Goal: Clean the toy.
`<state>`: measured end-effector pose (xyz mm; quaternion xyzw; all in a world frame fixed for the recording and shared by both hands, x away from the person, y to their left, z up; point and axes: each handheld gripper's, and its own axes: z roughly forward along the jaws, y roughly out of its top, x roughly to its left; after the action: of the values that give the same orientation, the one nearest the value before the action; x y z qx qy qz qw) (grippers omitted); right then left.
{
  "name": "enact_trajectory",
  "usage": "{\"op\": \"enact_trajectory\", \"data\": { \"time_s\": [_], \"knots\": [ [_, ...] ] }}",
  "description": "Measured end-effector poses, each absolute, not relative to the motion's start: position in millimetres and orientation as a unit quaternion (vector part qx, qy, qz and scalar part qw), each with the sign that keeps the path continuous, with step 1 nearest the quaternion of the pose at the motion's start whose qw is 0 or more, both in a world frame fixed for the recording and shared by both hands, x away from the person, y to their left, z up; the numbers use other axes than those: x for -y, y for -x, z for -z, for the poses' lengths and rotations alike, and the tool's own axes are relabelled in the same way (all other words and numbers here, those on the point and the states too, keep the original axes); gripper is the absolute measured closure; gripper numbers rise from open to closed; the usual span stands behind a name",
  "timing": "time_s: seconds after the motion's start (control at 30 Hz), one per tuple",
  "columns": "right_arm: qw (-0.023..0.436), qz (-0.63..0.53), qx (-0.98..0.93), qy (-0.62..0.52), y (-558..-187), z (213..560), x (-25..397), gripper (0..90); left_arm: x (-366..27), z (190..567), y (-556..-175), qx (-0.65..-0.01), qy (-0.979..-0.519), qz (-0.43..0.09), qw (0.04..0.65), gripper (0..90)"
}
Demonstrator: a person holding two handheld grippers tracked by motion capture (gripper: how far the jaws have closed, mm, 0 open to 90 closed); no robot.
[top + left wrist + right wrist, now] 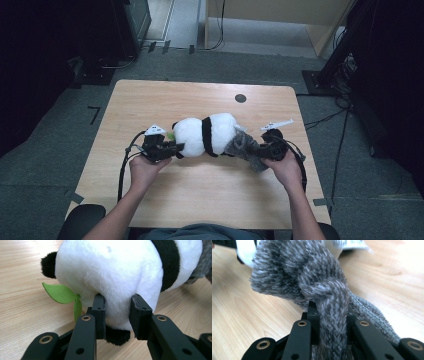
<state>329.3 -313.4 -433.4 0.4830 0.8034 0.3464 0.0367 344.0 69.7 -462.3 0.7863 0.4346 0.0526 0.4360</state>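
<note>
Grey knitted cloth (317, 287) pinched in right tongs (332, 315) | left tongs (117, 312) squeezing plush panda's (207, 134) white fur | panda lies mid-tabletop (200, 195), cloth draped off its right end | green felt leaf (61, 293) beside left tongs

Both forearms are reaching in from the bottom of the high view, angled slightly inward, each hand wrapped around a gripper. The left hand (144, 167) is holding the left gripper (172, 148) low and level, its jaws pointing right, pinching in from both sides with a gap between them. The right hand (285, 166) is holding the right gripper (256, 148) pointing left, its jaws clamping tight.
</note>
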Motion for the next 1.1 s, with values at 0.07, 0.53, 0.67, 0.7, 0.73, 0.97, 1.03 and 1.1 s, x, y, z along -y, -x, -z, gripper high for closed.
{"op": "enact_trajectory", "data": {
  "time_s": [0.07,0.53,0.67,0.7,0.73,0.97,1.03,1.1],
  "knots": [
    [0.048,-0.354,-0.801,-0.481,-329,428,313,76.9,-70,462,-344,-0.436,-0.785,-0.053,0.437,69.2],
    [0.102,-0.420,-0.775,-0.462,-348,394,283,76.9,-70,463,-341,-0.435,-0.783,-0.054,0.441,69.0],
    [0.102,-0.416,-0.782,-0.452,-355,398,270,77.0,-71,463,-342,-0.433,-0.783,-0.049,0.444,68.6],
    [0.101,-0.413,-0.786,-0.448,-357,401,267,76.9,-71,463,-343,-0.434,-0.782,-0.048,0.446,68.4],
    [0.101,-0.412,-0.787,-0.447,-357,402,265,76.9,-71,463,-343,-0.433,-0.782,-0.046,0.446,68.0],
    [0.102,-0.410,-0.791,-0.442,-359,406,267,77.0,-72,463,-346,-0.422,-0.787,-0.041,0.447,56.8],
    [0.103,-0.412,-0.791,-0.440,-359,407,267,77.0,-73,461,-347,-0.421,-0.791,-0.037,0.443,50.2],
    [0.100,-0.413,-0.791,-0.441,-360,407,268,77.0,-74,458,-349,-0.413,-0.798,-0.041,0.438,44.1]
  ]
}}
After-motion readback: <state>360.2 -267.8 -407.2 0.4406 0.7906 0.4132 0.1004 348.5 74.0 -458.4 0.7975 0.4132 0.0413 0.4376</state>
